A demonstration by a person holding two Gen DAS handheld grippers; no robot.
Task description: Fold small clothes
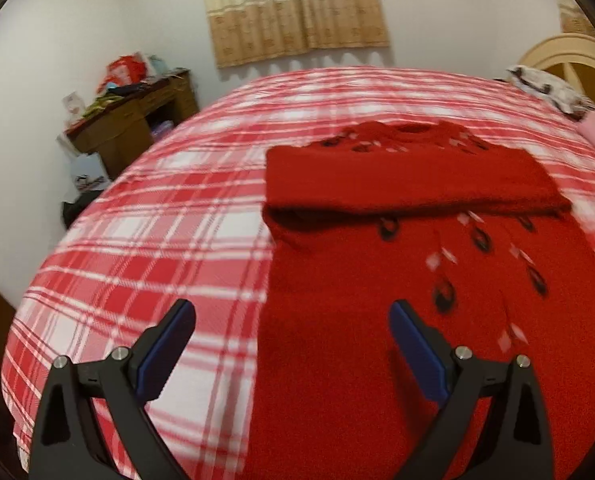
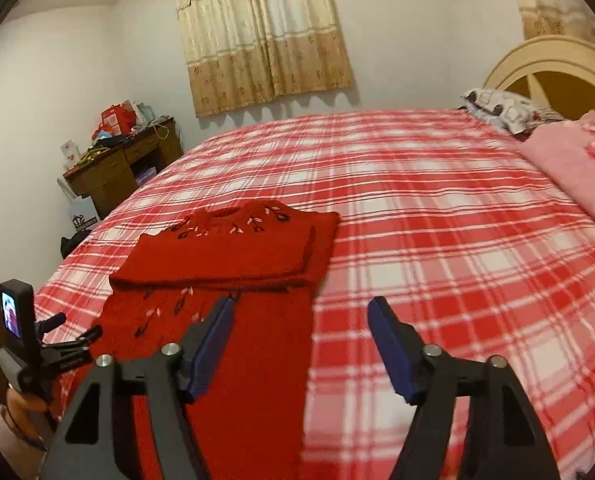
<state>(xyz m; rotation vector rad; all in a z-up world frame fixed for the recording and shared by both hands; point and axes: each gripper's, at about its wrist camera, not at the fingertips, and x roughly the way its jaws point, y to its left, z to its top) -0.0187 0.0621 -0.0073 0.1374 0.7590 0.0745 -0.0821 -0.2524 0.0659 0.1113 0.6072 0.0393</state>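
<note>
Right gripper [image 2: 301, 344]: jaws wide, nothing between pads, hovering over near edge of plaid bedspread [image 2: 437, 208]. Left gripper [image 1: 293, 344]: also spread wide, empty, hanging above sweater's left edge. Red sweater [image 2: 225, 264] flat on bed, ahead and left of right gripper, straight ahead and right of left gripper; sleeves already folded across chest into a band [image 1: 409, 184] near collar, lower body [image 1: 357, 320] unfolded toward both grippers.

Likely next: pinch hem, fold up toward collar.

Risks:
- Pinching bedspread along with hem, since knit lies flush on cloth; drags plaid, skews fold.
- Uneven grab heights between grippers; crooked crease.
- Lifting too fast; folded sleeve band slides or flips open, loose stack.
- Thick fuzzy knit slipping from pads if bite shallow.

Motion blur in both views; hem itself out of sight below the frames, exact grab point unclear.
</note>
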